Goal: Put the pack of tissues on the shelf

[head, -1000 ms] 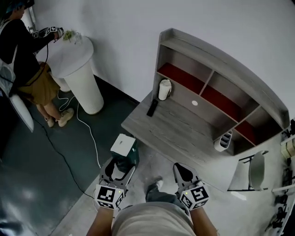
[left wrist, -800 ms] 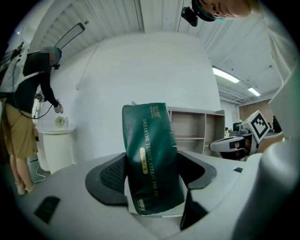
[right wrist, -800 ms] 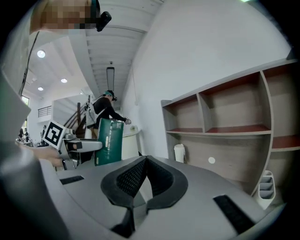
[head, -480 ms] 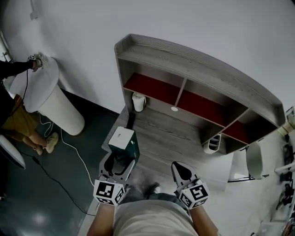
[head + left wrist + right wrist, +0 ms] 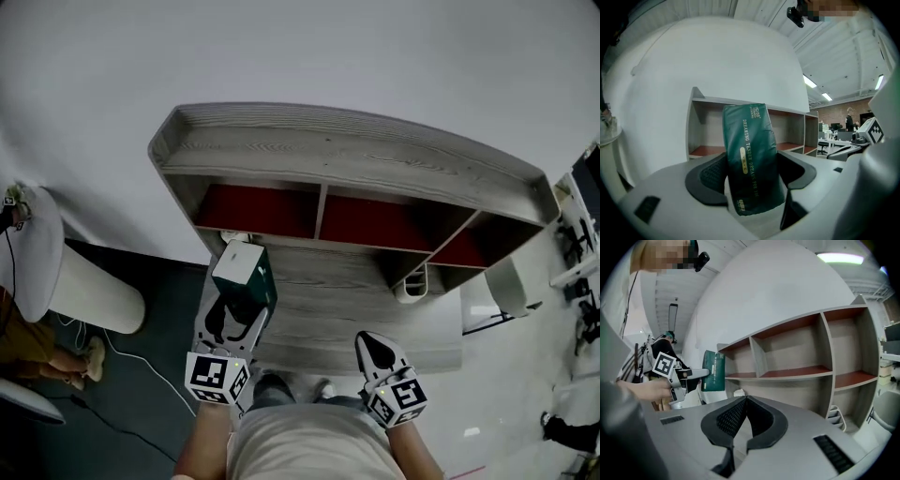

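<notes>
The dark green pack of tissues stands on end between the jaws of my left gripper, which is shut on it. In the left gripper view the pack fills the gap between the black pads, its white lettering running down the face. The right gripper view shows the same pack at the left, held up beside the shelf. The grey shelf unit with red-floored compartments lies ahead, the pack hanging before its left compartment. My right gripper is shut with nothing in it, its pads pressed together.
A grey desk surface runs under the shelf compartments. A white slotted holder stands on it to the right. A white round pedestal is at the left, with a person's leg and shoe beside it. A white chair is at the right.
The view has swung to face the shelf head-on. My left gripper has carried the tissue pack up and forward, from beside the desk edge to in front of the left compartment.
</notes>
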`<action>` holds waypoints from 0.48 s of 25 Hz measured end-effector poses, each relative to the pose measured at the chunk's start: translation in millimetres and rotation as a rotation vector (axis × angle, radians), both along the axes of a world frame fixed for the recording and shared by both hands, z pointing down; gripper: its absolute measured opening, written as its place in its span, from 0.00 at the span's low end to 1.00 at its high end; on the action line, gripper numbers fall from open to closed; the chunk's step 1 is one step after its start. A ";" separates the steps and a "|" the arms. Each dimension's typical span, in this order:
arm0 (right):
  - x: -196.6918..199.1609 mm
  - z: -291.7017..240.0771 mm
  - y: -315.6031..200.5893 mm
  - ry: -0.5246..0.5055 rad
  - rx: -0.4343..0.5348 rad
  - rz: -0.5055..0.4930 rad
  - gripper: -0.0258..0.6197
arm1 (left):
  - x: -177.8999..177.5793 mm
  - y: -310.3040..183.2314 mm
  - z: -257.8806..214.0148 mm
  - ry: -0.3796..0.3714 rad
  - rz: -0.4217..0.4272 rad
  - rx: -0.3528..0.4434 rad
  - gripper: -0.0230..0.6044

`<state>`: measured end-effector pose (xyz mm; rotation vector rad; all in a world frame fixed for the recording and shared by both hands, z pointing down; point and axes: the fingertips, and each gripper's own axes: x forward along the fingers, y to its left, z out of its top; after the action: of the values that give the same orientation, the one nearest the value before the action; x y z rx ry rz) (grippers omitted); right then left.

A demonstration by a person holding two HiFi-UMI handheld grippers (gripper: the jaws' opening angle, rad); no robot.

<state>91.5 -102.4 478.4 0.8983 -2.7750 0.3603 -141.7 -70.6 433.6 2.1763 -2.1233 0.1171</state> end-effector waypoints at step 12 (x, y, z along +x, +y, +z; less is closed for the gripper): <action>-8.6 -10.4 -41.0 -0.016 0.014 0.244 0.09 | -24.1 -117.9 -25.5 0.007 0.205 0.029 0.59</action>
<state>82.9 -143.5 468.0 1.2470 -2.6896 0.3872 -165.8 -188.5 408.1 2.4027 -1.9042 0.0941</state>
